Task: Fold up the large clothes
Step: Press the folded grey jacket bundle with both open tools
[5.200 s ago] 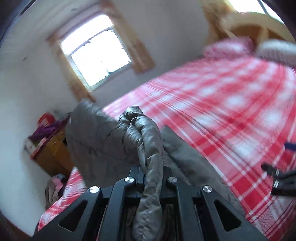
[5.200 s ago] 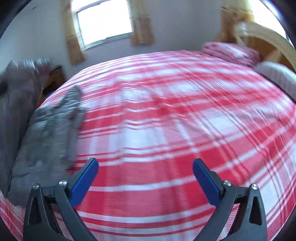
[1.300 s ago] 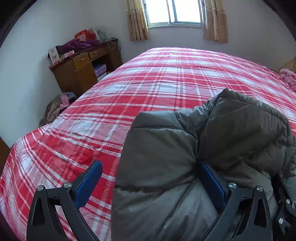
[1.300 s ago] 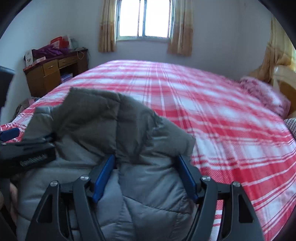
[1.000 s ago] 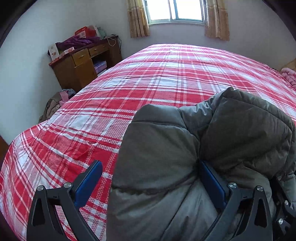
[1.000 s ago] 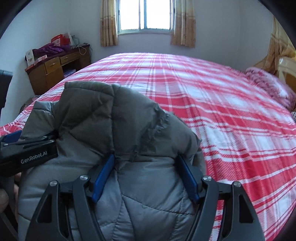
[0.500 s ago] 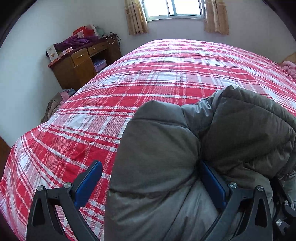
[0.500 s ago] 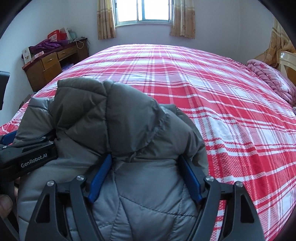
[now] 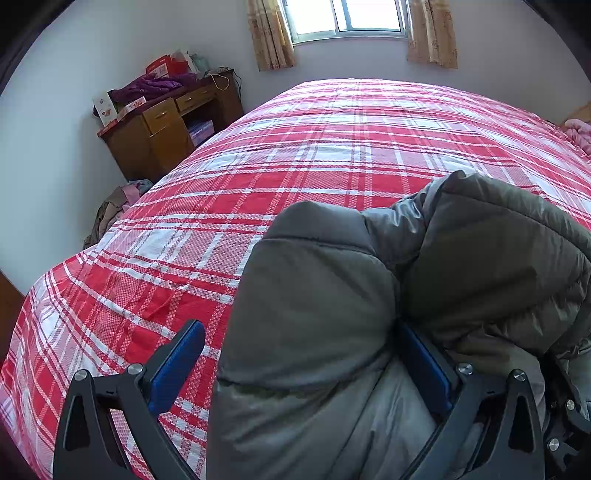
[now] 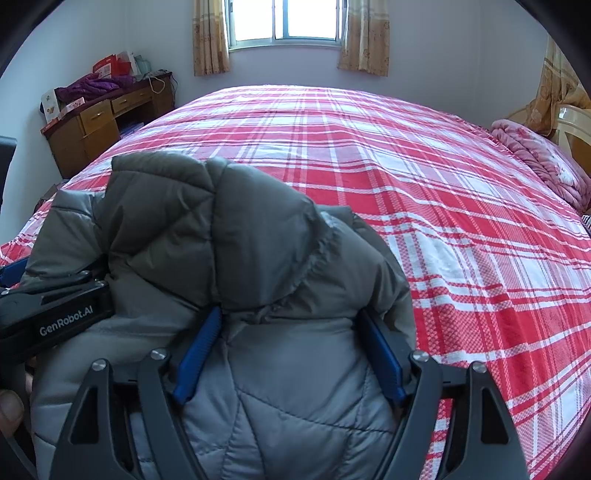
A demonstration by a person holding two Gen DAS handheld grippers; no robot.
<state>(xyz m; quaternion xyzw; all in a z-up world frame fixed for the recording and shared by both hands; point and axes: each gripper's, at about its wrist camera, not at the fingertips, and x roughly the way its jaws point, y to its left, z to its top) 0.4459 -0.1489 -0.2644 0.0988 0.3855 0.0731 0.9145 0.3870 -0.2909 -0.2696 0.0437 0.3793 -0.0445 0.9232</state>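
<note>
Both sets of jaws stand wide apart with grey padding bulging between the blue pads: the left gripper has the puffer jacket pressed against its right pad only, while the right gripper has the jacket filling the whole gap, though I cannot tell whether either one truly squeezes it. Bunched at the near edge of the red plaid bed, the jacket lies with a wooden desk far left, a window beyond and a pink blanket far right.
</note>
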